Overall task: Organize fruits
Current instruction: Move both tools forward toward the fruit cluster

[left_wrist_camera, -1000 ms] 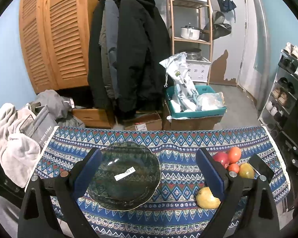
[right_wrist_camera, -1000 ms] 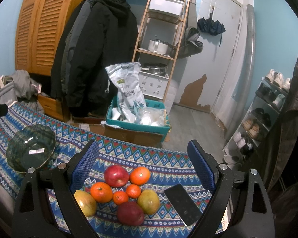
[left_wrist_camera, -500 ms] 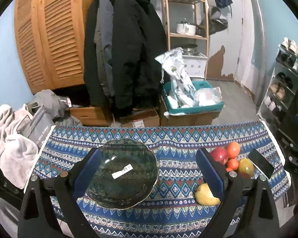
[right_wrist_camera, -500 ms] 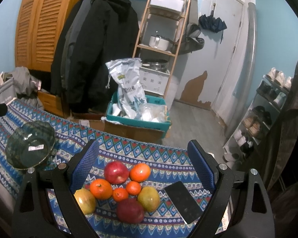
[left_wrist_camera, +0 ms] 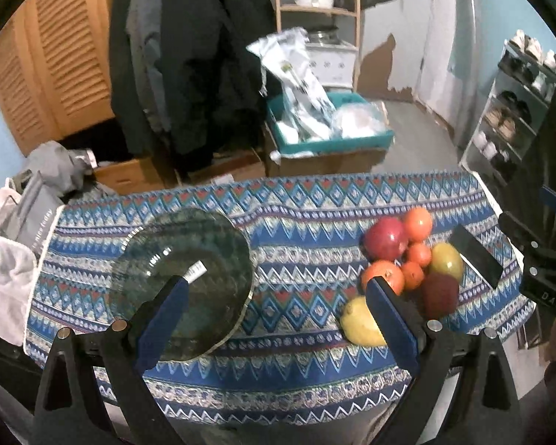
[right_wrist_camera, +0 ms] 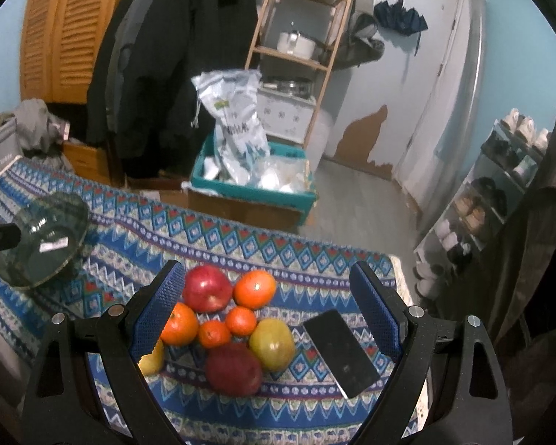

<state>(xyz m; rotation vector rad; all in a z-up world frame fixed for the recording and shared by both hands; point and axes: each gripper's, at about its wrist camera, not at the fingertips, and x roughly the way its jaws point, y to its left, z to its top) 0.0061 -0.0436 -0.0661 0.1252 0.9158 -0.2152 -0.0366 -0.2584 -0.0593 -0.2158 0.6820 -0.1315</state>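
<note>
left gripper [left_wrist_camera: 274, 307] hanging with fingers spread wide, holding nothing, above the dark green glass bowl [left_wrist_camera: 183, 282] | cluster of red, orange and yellow fruits [right_wrist_camera: 226, 319] lying on the blue patterned tablecloth [right_wrist_camera: 315, 259], black phone [right_wrist_camera: 341, 348] just beside | right gripper [right_wrist_camera: 268, 304] hovering splayed and empty over the fruits

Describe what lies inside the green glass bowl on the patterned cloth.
The green glass bowl holds no fruit; only a white label shows through the glass. The left gripper finger covers part of its near side, so that patch is unseen.
</note>
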